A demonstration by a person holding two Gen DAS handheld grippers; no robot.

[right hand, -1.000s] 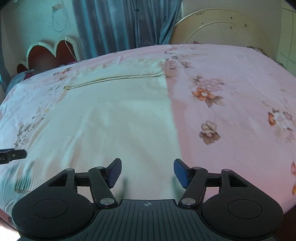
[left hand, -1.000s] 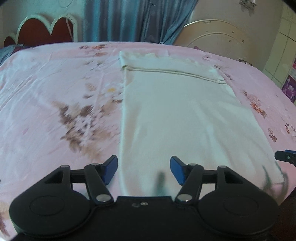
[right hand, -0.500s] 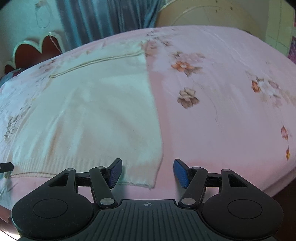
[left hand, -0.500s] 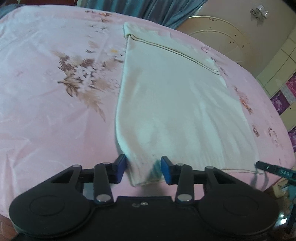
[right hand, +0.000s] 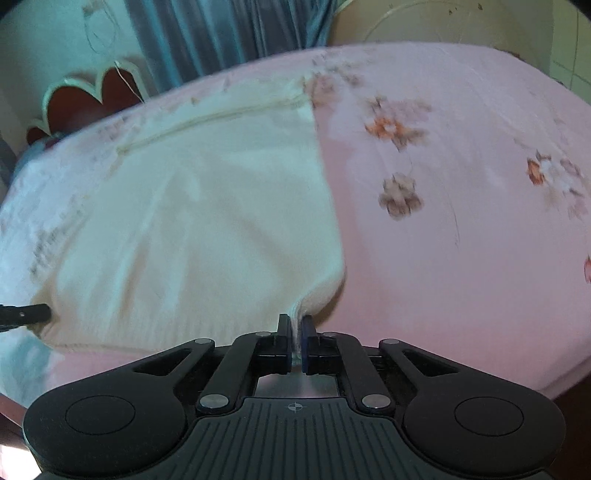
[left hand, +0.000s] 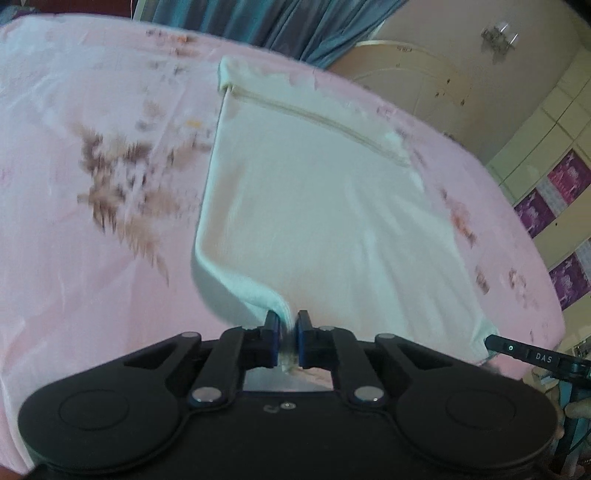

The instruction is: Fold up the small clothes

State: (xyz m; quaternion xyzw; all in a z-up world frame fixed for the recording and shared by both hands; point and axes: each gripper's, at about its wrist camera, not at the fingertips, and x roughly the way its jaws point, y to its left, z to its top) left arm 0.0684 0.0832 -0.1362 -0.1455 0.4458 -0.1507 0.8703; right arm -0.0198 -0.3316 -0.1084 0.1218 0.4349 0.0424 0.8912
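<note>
Left wrist view looks across a bed covered by a pink sheet (left hand: 92,258) printed with brown and orange flowers, blurred here. A blue curtain (left hand: 295,26) hangs at the top centre, a cream curved panel (left hand: 424,85) stands at the upper right, and pale tiled wall with purple squares runs down the right edge.

On the sheet, filling the centre of the frame, lies a cream knit garment (left hand: 314,206), flat and roughly rectangular, with a thin stitched band across its far end near the top centre. Its fabric looks soft and ribbed along the near hem, with shallow creases fanning up from the bottom. Bare sheet lies wide on the left side; the bed's rounded edge drops away at the right.

At the bottom centre the left gripper (left hand: 287,328) is closing, its blue pads pressed on the garment's near left corner, which is pulled up into a small peak. The right gripper (left hand: 517,350) shows at the lower right, at the other near corner.

Right wrist view has the garment (right hand: 192,221) in the left half, open pink sheet in the right half, and a red scalloped headboard (right hand: 85,99) at the upper left. The right gripper (right hand: 295,332) is pinched tight on the garment's near right corner.
</note>
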